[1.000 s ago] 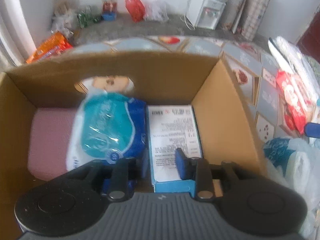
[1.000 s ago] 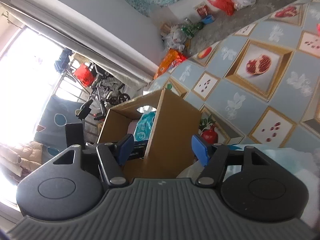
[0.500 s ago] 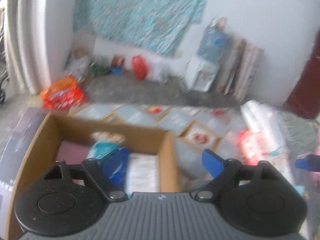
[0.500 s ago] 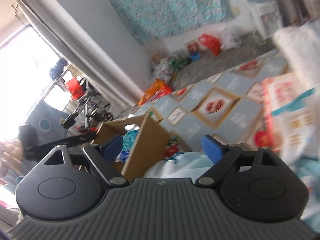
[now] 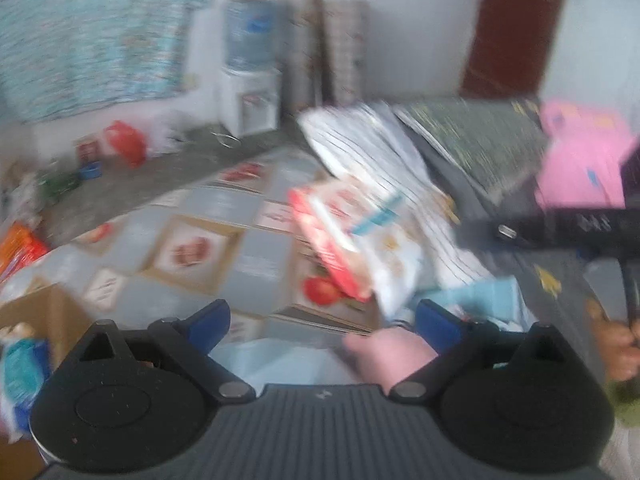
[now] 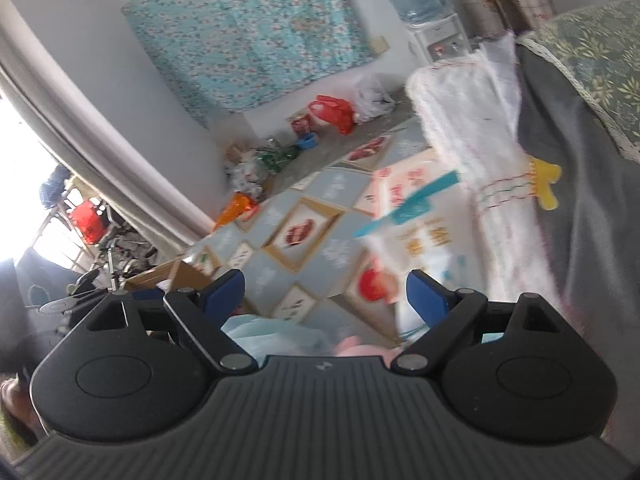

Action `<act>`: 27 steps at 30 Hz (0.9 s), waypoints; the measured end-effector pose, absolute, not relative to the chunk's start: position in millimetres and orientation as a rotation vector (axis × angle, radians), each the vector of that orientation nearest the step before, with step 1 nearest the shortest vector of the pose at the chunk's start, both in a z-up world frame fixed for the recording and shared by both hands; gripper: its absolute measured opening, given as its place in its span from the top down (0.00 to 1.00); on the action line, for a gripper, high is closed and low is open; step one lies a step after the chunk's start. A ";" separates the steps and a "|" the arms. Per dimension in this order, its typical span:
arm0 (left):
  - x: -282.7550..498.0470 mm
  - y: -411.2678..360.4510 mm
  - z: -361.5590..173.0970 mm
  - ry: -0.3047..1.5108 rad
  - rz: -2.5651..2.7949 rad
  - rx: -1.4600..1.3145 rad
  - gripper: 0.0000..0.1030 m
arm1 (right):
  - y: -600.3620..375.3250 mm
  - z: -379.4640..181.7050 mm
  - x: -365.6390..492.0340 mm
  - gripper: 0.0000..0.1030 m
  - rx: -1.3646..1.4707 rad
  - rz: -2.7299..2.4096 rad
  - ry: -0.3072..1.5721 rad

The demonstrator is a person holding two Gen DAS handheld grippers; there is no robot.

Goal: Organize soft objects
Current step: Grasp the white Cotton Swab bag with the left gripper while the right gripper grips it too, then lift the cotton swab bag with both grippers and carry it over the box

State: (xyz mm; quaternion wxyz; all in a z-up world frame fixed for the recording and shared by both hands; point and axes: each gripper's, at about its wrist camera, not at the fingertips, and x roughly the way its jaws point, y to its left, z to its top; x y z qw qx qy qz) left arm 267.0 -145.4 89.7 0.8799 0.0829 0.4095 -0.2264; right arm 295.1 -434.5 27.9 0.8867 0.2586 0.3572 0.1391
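My left claw (image 5: 322,322) is empty and its jaws are opening, nothing between them but the patterned floor mat (image 5: 248,248) below. My right claw (image 6: 324,290) stands released and wide too, with no thing pressed by its blue pads.

The things I am sorting lie ahead of both claws: a red-and-white tissue pack (image 5: 352,236) with a teal strip leans against a white striped bundle (image 5: 376,160) beside the grey sofa edge (image 5: 500,216). Lower, just in front of the left claw, sits a pale pink soft lump (image 5: 388,354) on light blue plastic (image 5: 280,360); the left view is badly smeared, so I would only guess it is a wrapped roll or pad. The cardboard box (image 5: 44,304) that takes the goods is at the far left of the left view, with a teal pack (image 5: 20,364) showing in it.

My worries from here: the tissue pack is propped at a tilt, so a claw nudging its lower corner could tip it flat or push it under the bundle. The plastic wraps look slippery and squashy, and a pinch on loose film alone may let the load slide out on the way to the box. With both claws aimed at the same heap, they could crowd each other.
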 end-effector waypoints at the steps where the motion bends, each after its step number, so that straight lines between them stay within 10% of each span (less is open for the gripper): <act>1: 270.1 -160.2 80.6 0.868 -0.479 0.197 0.04 | -440.5 21.0 301.0 0.15 0.545 0.280 0.750; 14: 334.4 -249.1 -8.0 1.103 -0.497 0.319 0.28 | -471.2 -56.7 383.3 0.27 0.617 0.239 0.880; 27: 374.2 -271.0 -34.4 1.183 -0.476 0.286 0.27 | -472.2 -77.5 404.8 0.26 0.642 0.269 0.922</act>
